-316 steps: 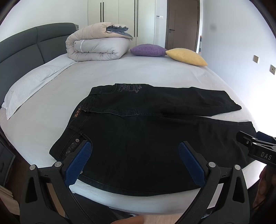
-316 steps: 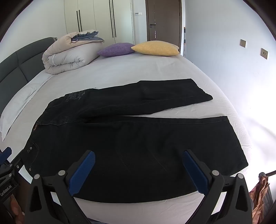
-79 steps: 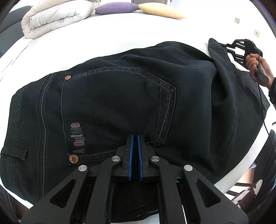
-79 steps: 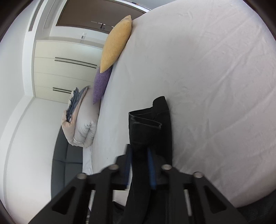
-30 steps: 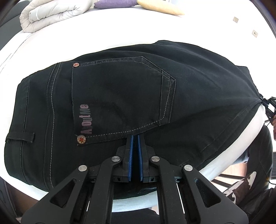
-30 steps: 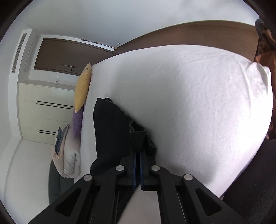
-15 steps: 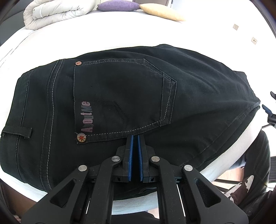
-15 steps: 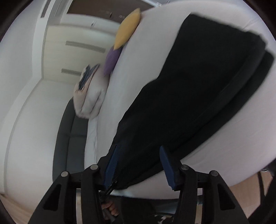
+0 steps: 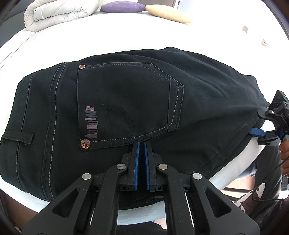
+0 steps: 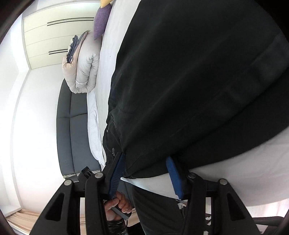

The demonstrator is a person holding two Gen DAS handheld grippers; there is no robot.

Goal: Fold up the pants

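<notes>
The black jeans [image 9: 126,101] lie on the white bed [image 9: 108,36], folded lengthwise, back pocket up. My left gripper [image 9: 141,144] is shut on the jeans' near edge just below the pocket. My right gripper [image 9: 260,124] shows at the right, open, at the jeans' far right edge. In the right wrist view the jeans [image 10: 189,81] fill the frame and the right gripper [image 10: 146,160] stands open, its blue pads either side of the fabric edge without clamping it. The hand holding the left gripper [image 10: 117,204] shows below.
A rolled duvet [image 9: 59,12], a purple pillow [image 9: 122,7] and a yellow pillow [image 9: 168,13] sit at the far side of the bed. A dark grey headboard [image 10: 68,126] and wardrobe doors [image 10: 54,36] show in the right wrist view. The bed's near edge [image 9: 225,173] drops to the floor.
My right gripper has let go of the leg hem and opened, then moved in close to the jeans' edge. My left gripper stays shut on the jeans.
</notes>
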